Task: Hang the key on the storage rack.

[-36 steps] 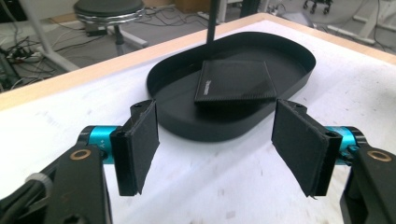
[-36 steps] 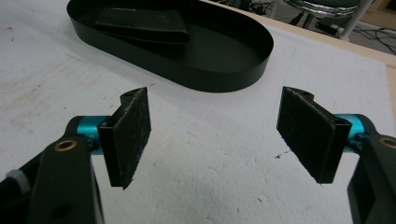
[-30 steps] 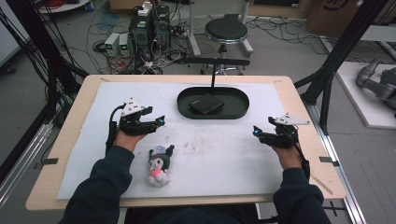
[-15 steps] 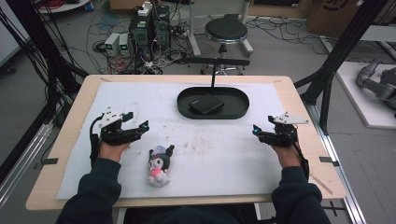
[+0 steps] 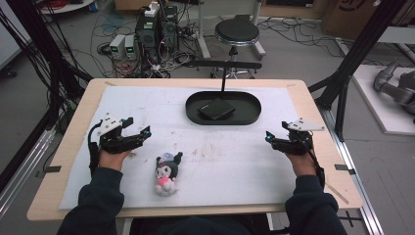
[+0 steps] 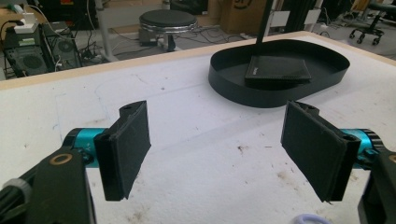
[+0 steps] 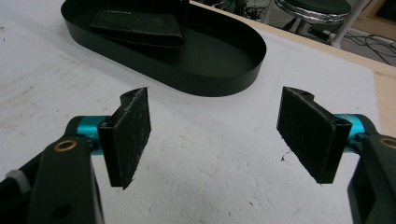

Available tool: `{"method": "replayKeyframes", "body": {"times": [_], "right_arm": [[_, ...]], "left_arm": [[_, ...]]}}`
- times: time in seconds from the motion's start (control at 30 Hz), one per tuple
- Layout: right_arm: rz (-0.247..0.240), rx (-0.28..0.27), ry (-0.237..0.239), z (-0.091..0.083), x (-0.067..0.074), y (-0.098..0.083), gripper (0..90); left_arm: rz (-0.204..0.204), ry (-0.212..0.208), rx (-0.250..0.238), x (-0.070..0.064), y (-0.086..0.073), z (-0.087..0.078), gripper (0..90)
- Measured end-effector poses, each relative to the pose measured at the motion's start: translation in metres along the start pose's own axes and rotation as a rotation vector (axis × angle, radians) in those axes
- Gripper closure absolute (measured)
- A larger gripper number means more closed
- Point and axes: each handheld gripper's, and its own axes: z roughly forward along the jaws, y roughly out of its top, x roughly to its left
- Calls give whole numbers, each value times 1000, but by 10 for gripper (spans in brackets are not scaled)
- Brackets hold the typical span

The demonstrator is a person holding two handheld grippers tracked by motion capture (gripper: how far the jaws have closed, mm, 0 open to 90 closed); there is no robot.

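High view, item: plush toy (image 5: 166, 174) lying on white surface (image 5: 220, 161), just right of my left tool (image 5: 139, 137), jaws wide, just opened, empty; right tool (image 5: 270, 138) wide, empty. I'd approach low, straddling the body

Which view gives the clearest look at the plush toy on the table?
The high view: the plush toy lies whole on the white mat, beside the left tongs, black ears and pink body visible. The left gripper view catches just a pale sliver at its bottom edge, too little to identify.
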Motion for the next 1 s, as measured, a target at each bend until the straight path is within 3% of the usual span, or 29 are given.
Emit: {"method": "replayKeyframes", "body": {"times": [0.27,0.33,0.6,1.0], "right_arm": [[-2,-2,-4,-5,1,0,265],[-4,-3,-1,-5,1,0,265],[-30,-3,7,-7,5,1,265],[-37,-5,8,-7,6,1,265]], "left_arm": [[-27,-32,35,-18,0,-10,238],[-42,-48,61,-25,-1,-13,237],[-33,-103,177,-63,-15,-18,223],[-42,-183,277,-90,-38,-5,223]]}}
